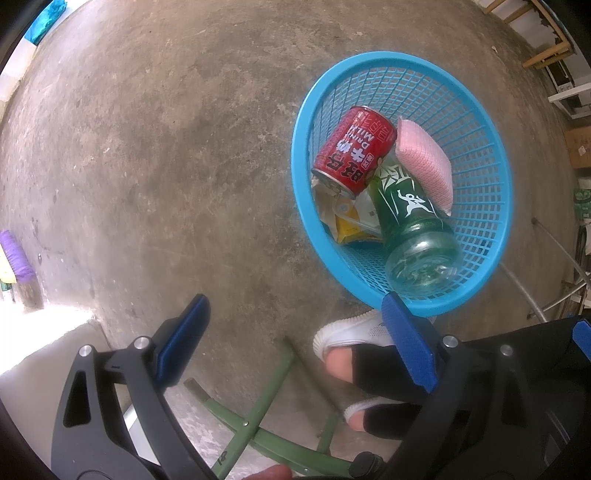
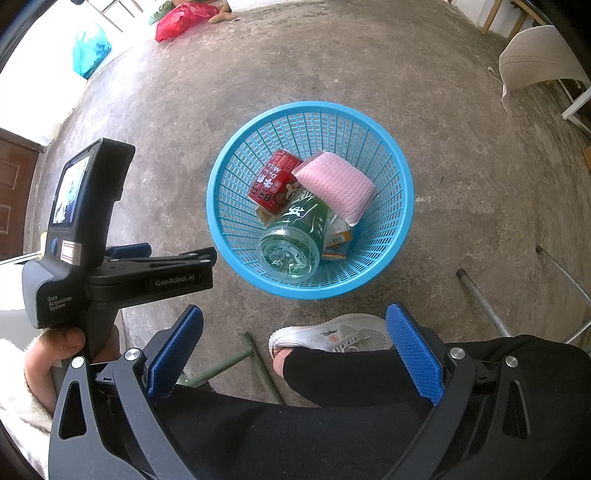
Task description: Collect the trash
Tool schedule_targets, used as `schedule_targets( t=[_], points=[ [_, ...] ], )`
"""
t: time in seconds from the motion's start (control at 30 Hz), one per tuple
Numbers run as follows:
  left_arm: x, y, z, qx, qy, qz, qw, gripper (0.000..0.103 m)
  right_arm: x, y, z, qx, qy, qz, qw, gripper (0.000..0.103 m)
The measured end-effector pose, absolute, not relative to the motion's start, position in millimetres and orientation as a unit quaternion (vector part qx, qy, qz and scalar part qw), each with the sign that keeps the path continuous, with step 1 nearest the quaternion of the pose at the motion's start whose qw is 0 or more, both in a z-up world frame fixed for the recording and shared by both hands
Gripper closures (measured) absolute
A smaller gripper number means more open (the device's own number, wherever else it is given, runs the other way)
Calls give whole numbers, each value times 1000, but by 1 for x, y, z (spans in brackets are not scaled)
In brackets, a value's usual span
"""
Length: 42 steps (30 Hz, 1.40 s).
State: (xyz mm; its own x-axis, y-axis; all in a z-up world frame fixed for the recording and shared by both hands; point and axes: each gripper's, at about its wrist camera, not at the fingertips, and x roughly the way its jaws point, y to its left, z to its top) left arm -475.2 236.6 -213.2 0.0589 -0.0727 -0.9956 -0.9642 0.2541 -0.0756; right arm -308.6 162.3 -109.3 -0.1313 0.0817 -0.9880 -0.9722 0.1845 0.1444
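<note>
Both tongs hang released and empty, left gripper and right gripper, while at twelve o'clock the blue basket holds a red can reading "DRINK MILK", a green bottle and a pink sponge on the concrete floor.

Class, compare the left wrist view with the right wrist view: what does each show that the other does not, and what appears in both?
Only the left wrist view shows a purple roll at the floor's edge. Only the right wrist view shows the red bag, the blue bag and the left hand-held gripper's body seen from outside. Both show the blue basket holding the red can, green bottle and pink sponge, plus a white shoe.
</note>
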Motion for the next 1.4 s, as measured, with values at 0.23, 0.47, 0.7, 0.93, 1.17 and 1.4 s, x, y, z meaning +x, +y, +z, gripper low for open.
schedule_targets(
  t=[0.23,0.47,0.7,0.93,1.17,1.4],
  points=[
    [-475,236,-213,-464,559,397,561,13,-309,162,-109,-396,562,501,526,7],
    [-476,237,-214,-464,560,397,560,13,-309,162,-109,-396,562,501,526,7],
    [-476,237,-214,-465,560,396,560,13,-311,163,-109,-396,562,501,526,7],
    [-476,238,-214,-465,560,396,560,13,-310,162,-109,-396,562,501,526,7],
    [-477,236,-215,-465,559,396,560,13,-308,162,-109,-396,562,501,526,7],
    [-477,236,-216,-466,559,396,559,13,-308,162,-109,-396,562,501,526,7]
  ],
)
